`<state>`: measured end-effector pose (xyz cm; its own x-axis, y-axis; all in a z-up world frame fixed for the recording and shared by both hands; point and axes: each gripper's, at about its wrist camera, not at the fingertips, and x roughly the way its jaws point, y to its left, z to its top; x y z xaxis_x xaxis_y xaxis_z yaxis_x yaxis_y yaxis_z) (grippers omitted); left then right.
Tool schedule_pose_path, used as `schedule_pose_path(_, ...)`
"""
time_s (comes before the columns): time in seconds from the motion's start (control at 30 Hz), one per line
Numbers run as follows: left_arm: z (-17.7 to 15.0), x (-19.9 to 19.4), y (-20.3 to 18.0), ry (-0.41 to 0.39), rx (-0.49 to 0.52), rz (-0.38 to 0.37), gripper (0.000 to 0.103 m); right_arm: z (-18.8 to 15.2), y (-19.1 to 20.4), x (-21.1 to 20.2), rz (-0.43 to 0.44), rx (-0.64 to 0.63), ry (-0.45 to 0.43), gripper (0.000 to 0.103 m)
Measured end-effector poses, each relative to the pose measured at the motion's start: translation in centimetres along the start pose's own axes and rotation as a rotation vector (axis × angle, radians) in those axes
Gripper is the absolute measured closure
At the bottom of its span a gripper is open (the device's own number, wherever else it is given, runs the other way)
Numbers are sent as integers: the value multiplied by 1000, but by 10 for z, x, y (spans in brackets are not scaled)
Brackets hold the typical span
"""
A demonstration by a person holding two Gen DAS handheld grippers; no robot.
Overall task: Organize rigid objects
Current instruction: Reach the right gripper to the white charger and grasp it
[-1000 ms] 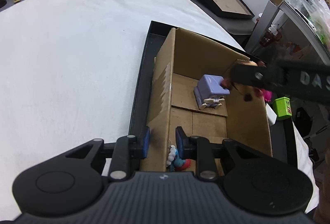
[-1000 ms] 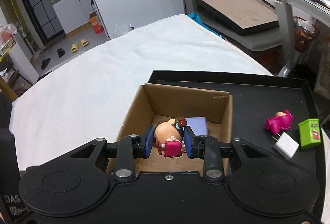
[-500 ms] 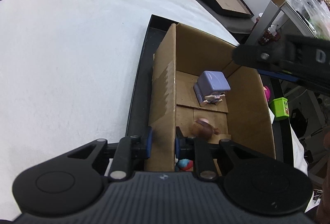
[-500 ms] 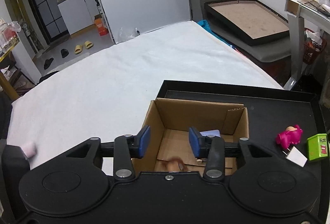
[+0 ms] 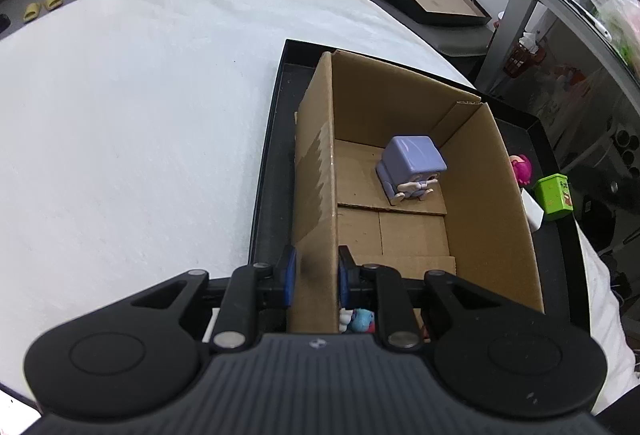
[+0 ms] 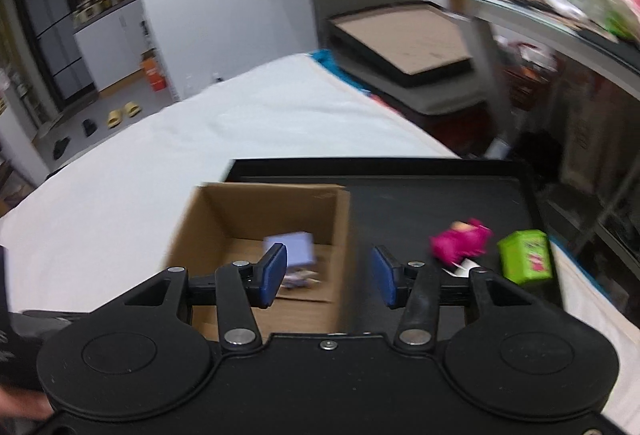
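Observation:
A cardboard box (image 5: 492, 179) stands in a black tray (image 5: 268, 163). My left gripper (image 5: 314, 277) is shut on the box's left wall near its front corner. Inside the box sit a purple block-headed figure (image 5: 412, 159) and a blue and red toy (image 5: 360, 319) by my fingers. In the right wrist view the box (image 6: 256, 207) is below my right gripper (image 6: 328, 277), which is open and empty above the box's right wall. A pink figure (image 6: 460, 241), a green box (image 6: 526, 255) and a white block (image 6: 464, 267) lie on the tray to the right.
The tray rests on a white-covered table (image 5: 132, 107). A dark framed board (image 6: 404, 47) leans beyond the table's far end. A metal shelf with clutter (image 6: 560, 19) stands at the right. The right wrist view is blurred.
My right gripper opened, dropped the round-headed figure into the box and has pulled back and swung right. My left gripper keeps its hold on the box wall.

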<state>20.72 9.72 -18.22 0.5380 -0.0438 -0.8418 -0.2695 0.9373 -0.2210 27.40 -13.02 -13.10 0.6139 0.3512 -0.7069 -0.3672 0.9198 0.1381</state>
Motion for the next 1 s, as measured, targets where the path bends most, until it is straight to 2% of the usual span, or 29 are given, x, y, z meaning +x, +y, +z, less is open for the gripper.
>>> schedule_pose_path(0.27,5,0,-12,14,32,59,82,-23,-50,3,-15,78,35,55)
schedule_pose_path(0.43,10,0,-22,21,66,106,77,-35,-75,15,-18,127,46,52)
schedule_pose_path(0.6,16,1,-32,24,97,167,58,-51,-97,32,-24,173,49,46)
schedule_pose_path(0.7,20,4,-36,32,99,197,51,-52,-107,40,-14,219,47,42)
schedule_pose_path(1.0,27,15,-53,79,129,284,50,-52,-115,64,9,204,58,40)
